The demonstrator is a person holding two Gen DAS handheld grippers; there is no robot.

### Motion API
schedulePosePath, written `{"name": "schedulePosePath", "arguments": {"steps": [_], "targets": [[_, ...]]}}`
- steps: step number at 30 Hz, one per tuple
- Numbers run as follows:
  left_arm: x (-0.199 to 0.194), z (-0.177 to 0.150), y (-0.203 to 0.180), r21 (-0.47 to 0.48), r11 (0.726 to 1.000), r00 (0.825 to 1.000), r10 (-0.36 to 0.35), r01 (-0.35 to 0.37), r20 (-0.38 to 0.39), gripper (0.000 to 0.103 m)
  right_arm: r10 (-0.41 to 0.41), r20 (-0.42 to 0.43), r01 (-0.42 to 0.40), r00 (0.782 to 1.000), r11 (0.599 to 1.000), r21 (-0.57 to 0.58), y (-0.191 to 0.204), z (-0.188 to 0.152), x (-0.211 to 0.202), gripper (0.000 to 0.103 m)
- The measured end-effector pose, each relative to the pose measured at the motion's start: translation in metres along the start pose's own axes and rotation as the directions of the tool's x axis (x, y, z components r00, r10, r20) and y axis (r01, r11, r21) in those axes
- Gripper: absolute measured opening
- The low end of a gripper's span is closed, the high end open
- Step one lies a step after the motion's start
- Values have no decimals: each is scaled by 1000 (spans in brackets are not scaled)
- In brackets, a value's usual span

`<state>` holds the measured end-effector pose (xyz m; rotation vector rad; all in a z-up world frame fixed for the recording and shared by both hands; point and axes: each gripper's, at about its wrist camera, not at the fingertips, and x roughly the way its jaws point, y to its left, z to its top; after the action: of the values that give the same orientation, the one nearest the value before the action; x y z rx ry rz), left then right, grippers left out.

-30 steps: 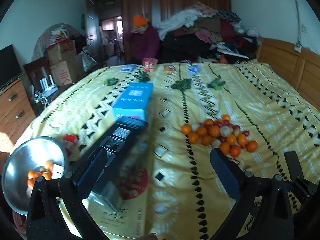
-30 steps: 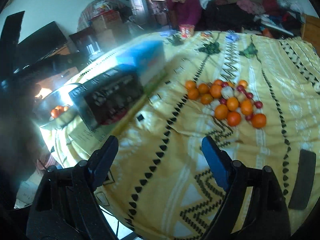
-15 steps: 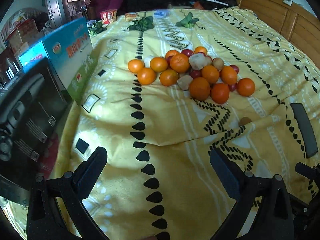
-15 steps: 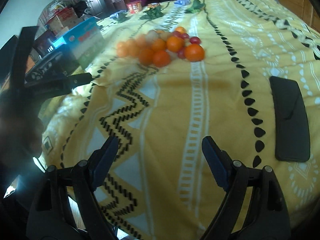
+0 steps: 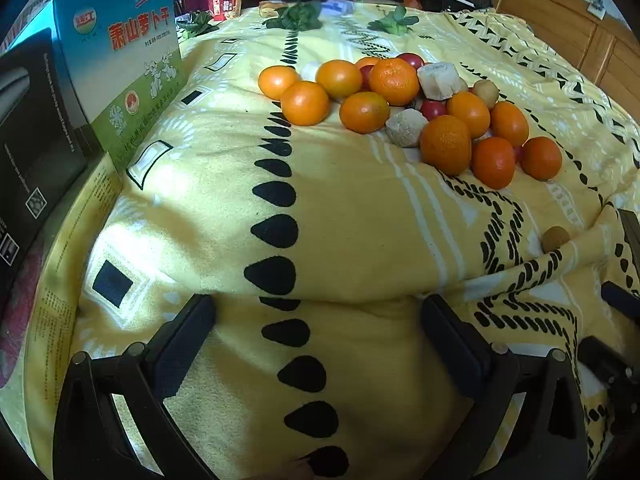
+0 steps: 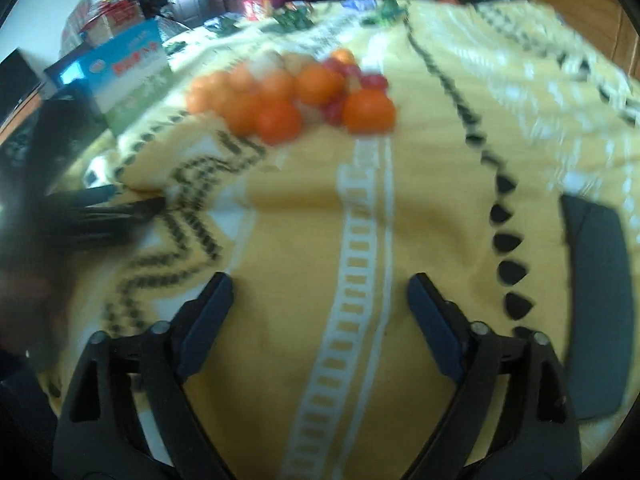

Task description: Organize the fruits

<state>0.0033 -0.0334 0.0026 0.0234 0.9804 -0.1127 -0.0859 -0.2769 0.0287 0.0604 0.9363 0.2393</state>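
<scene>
Both claws were empty over the yellow blanket (image 5: 360, 208). Left claw (image 5: 318, 334) had its jaws wide apart, with only blanket between them. Right claw (image 6: 320, 308) was opening its jaws wider, and nothing was between them either. I think they were held open and tipped down so they could come in on a fruit.

Ahead of the left claw, and a bit to its right, lay the fruit pile (image 5: 412, 108). It was well apart from the jaws. It had many oranges, a few small red fruits and some pale lumpy ones, all touching in one heap. One small brown fruit (image 5: 555, 239) sat alone, off to the claw's right, in a fold of the blanket. It probably rolled there, so it may need picking up too.

Ahead and to the left of the left claw stood a blue and green box (image 5: 128, 64), with a black box (image 5: 36, 140) next to it. The blue box had red Chinese writing, a round red and green logo and two little cartoon rabbits. Far past the pile sat a red cup (image 5: 225, 5) with writing too small to read.

Close on the right claw's right side lay a dark flat phone (image 6: 596, 300).
</scene>
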Motion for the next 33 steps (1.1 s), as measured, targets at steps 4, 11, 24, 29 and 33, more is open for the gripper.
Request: {"name": "schedulePosePath", "arguments": {"steps": [4,11,24,29,33], "targets": [[-2,-1,1,2,1000,1000,5,-5,10,103,-9,3,9,1000,999,-31,2,-2,0,103],[-4,-4,3,-2,1000,1000,0,0,14,103,-1,15,1,1000,1000,-27,1,-4,-2,103],[-4,-4,3,0,1000,1000,2,-2,13,103,9,22,-9,1000,1000,-22,2,-2,0,103],[-4,-4,2,0,1000,1000,2,-2,14,103,17,25,-16,1000,1000,-19,1,-1,0,103],[-4,-4,3,0,1000,1000,2,-2,15,103,17,26,-17,1000,1000,-19,0,-2,0,103]]}}
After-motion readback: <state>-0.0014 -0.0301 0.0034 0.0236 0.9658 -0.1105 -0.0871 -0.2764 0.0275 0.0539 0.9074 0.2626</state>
